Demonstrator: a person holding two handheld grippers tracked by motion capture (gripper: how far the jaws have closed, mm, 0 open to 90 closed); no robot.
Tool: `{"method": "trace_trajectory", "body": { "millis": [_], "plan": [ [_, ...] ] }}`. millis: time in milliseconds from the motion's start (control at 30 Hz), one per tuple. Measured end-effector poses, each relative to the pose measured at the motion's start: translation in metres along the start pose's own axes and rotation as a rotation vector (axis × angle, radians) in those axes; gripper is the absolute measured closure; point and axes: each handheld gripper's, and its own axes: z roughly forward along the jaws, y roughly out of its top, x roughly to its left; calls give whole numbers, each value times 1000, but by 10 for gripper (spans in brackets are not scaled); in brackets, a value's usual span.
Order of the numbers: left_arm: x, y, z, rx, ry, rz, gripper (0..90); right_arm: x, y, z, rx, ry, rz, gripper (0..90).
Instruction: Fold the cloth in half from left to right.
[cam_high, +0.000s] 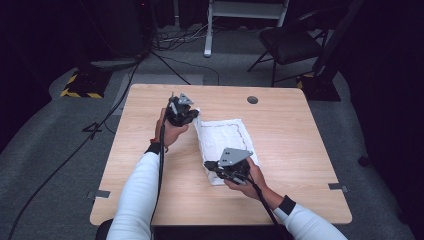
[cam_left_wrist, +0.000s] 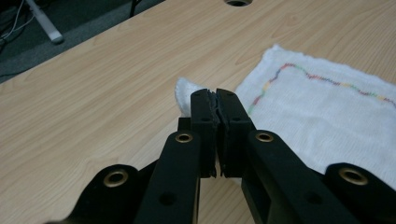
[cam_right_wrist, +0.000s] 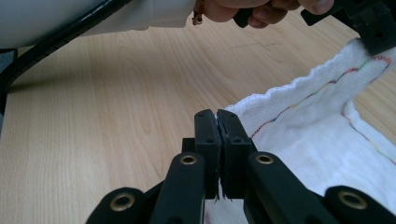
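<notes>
Cloth: a white cloth (cam_high: 225, 142) with a wavy multicoloured stitched line lies near the middle of the high view, slightly right of centre, running from upper left to lower right on the wooden bench (cam_high: 295, 145).
Left tool: the left tool (cam_high: 181, 114) sits just above the frame's centre, at the cloth's upper left corner. In the left gripper view its jaws are pressed together on that corner, and a small white tip of cloth (cam_left_wrist: 185, 93) sticks out past them.
Right tool: the right tool (cam_high: 227, 169) is at lower centre, over the cloth's lower edge. In the right gripper view its jaws are closed with the cloth's (cam_right_wrist: 322, 116) edge caught between them.
Hands: the left hand (cam_high: 170, 131) and right hand (cam_high: 252, 180) each grip a tool; white sleeves enter from the bottom.
Bench: a round hole (cam_high: 252, 100) lies near its far edge.
Background: a black chair (cam_high: 290, 42) stands at the upper right.
</notes>
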Motion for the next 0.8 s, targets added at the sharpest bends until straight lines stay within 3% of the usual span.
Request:
{"method": "trace_trajectory", "body": {
  "millis": [367,800],
  "plan": [
    [-37,29,37,12,-36,50,866,-19,-36,-47,21,-91,60,883],
    [-73,57,84,39,-68,99,863,-37,-69,-86,60,-167,124,883]
  ]
}}
